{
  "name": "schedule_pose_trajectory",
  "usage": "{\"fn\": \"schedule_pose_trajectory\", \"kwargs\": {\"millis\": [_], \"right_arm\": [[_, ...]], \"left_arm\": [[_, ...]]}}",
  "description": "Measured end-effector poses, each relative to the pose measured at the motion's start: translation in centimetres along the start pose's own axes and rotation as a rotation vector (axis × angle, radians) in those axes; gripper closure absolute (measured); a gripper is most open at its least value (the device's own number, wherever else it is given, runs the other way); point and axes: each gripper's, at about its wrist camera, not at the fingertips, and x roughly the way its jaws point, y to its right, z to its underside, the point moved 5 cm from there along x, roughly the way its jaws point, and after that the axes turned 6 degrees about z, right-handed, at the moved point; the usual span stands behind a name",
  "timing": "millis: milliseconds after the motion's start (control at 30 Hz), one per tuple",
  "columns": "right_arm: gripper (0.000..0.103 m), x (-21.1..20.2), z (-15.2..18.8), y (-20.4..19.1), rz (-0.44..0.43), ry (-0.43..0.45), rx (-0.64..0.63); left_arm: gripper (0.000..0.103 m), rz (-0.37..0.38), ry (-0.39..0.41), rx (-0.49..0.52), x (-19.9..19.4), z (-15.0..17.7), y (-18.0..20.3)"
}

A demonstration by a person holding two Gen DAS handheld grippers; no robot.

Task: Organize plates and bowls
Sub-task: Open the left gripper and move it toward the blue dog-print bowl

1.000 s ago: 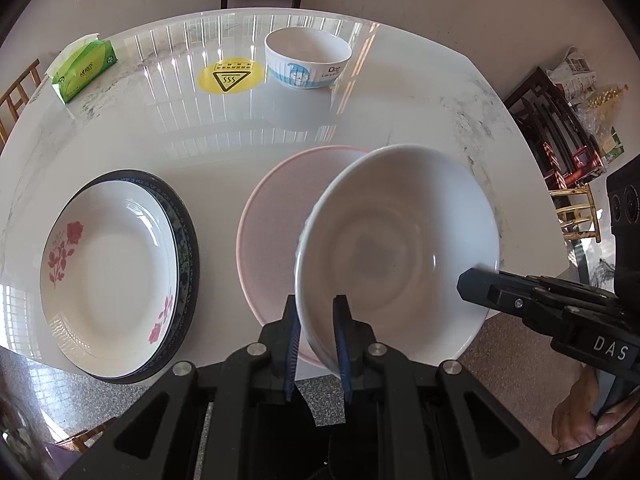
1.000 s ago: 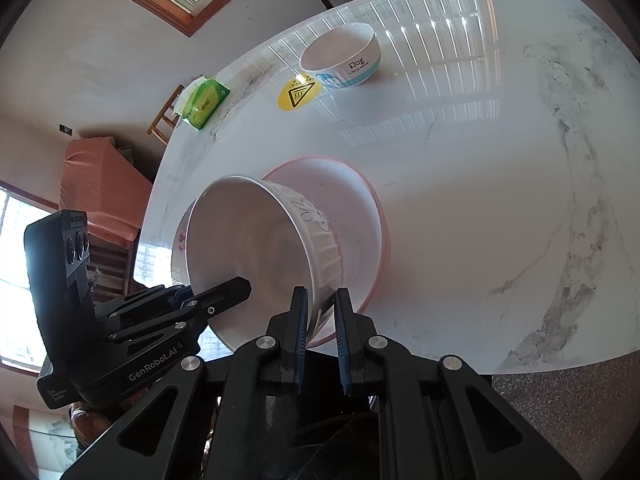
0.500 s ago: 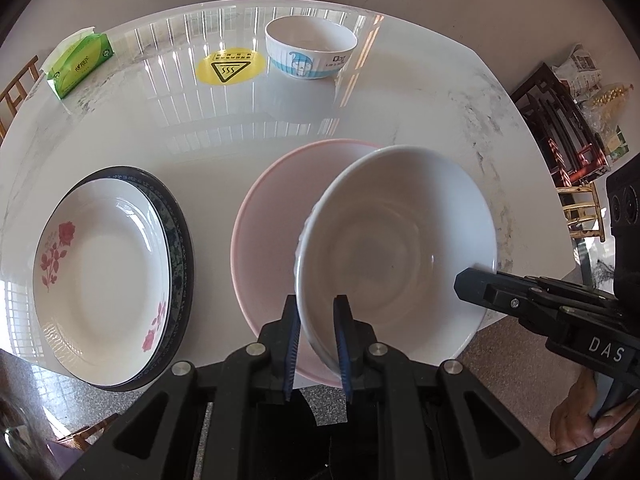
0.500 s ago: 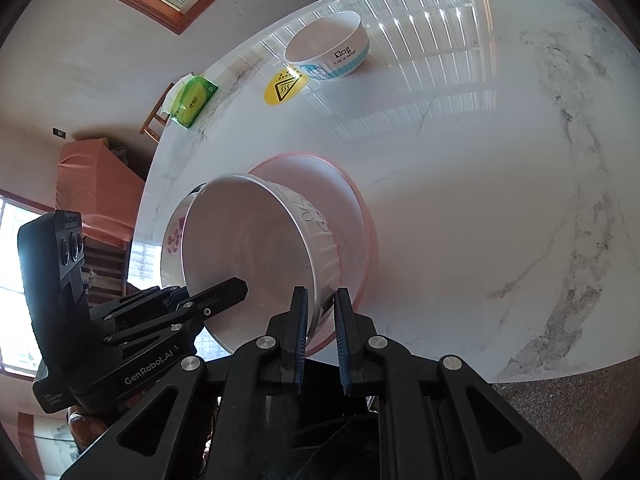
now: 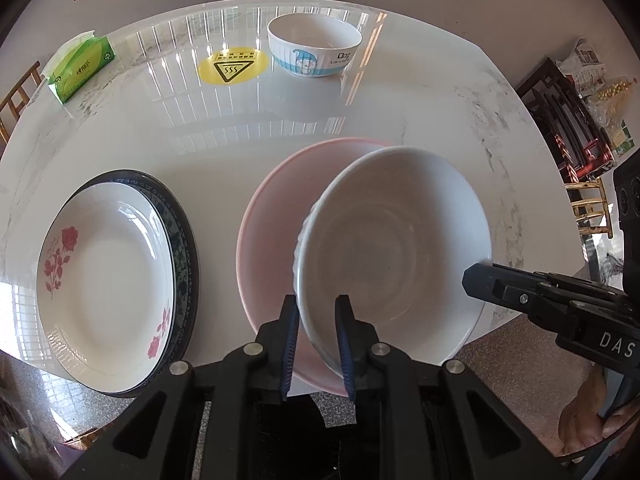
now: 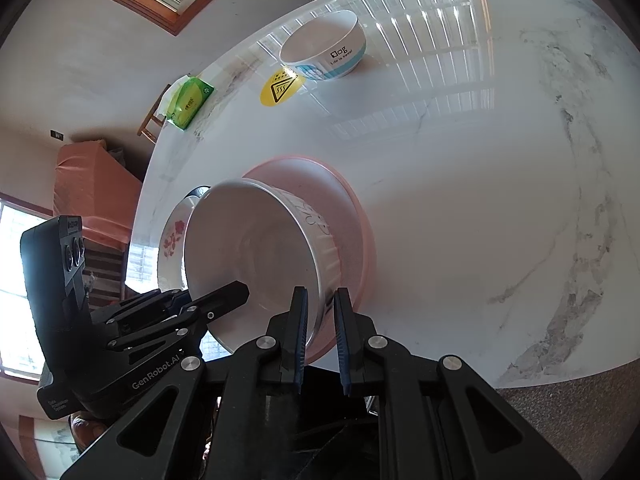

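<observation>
My left gripper (image 5: 318, 308) and my right gripper (image 6: 322, 300) are both shut on the rim of a white ribbed bowl (image 5: 396, 256), from opposite sides. The bowl also shows in the right wrist view (image 6: 256, 256). It hangs tilted over a wide pink bowl (image 5: 268, 240) on the white marble table (image 5: 120, 128), which also shows in the right wrist view (image 6: 352, 232). A white rose plate (image 5: 104, 276) lies stacked on a dark patterned plate (image 5: 184, 240) at the left. A small white bowl with blue print (image 5: 314, 50) stands at the far side.
A green tissue pack (image 5: 80, 68) lies at the far left and a yellow warning sticker (image 5: 233, 66) sits beside the small bowl. Chairs stand around the table, with dark furniture (image 5: 568, 120) at the right. The table's near edge runs just under the pink bowl.
Both grippers have carried the white bowl a little forward over the pink bowl; the far bowl and sticker appear lower and nearer in view. Both grips hold unchanged.
</observation>
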Motion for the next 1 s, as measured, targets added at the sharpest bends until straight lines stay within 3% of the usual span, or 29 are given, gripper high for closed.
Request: {"fn": "schedule_pose_trajectory", "kwargs": {"millis": [167,400,600,733,867,1000], "right_arm": [[0.09,0.1,-0.1,0.1,0.001,0.005,0.003],[0.09,-0.7,-0.1,0.2,-0.019,0.03,0.0],[0.087,-2.8,-1.2,0.9,-0.044,0.093,-0.016],[0.087,-4.6,-2.3,1.6,-0.011,0.183,-0.065],[0.087,-5.7,-4.1,2.3,0.044,0.262,-0.133],[0.076,-5.2,-6.5,3.4,0.106,0.294,-0.176]], "left_arm": [[0.069,-0.01,0.024,0.025,-0.4,-0.3,0.2],[0.069,-0.02,0.065,0.069,-1.3,-0.3,0.4],[0.068,0.045,0.149,0.062,-3.9,-1.0,0.1],[0.064,0.085,0.176,0.037,-5.0,-1.9,-0.8],[0.062,0.074,0.197,0.019,-5.2,-3.6,-1.9],[0.061,0.068,0.203,-0.004,-4.6,-6.1,-3.1]]}}
